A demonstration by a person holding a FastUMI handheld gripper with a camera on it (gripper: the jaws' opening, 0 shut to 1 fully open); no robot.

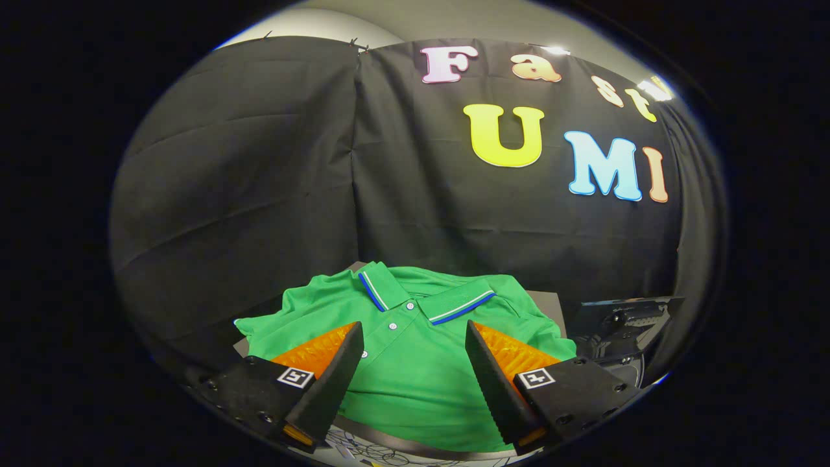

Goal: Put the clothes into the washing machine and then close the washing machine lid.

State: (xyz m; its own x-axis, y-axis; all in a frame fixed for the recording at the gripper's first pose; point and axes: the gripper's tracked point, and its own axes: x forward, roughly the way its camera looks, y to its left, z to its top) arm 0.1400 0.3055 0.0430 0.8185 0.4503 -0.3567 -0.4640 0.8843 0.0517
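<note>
A green polo shirt [415,350] with a blue-and-white striped collar lies folded on a grey surface [548,305], just ahead of and under my fingers. My gripper [414,334] hovers over its buttoned chest, open wide, with nothing held between the fingers. To the right of the shirt, a dark machine with a raised lid [622,318] is partly in view, which may be the washing machine; its opening is mostly hidden behind the right finger.
The black cloth wall [259,194] stands close behind the shirt. A white sheet with line drawings [382,451] lies at the near edge below the fingers.
</note>
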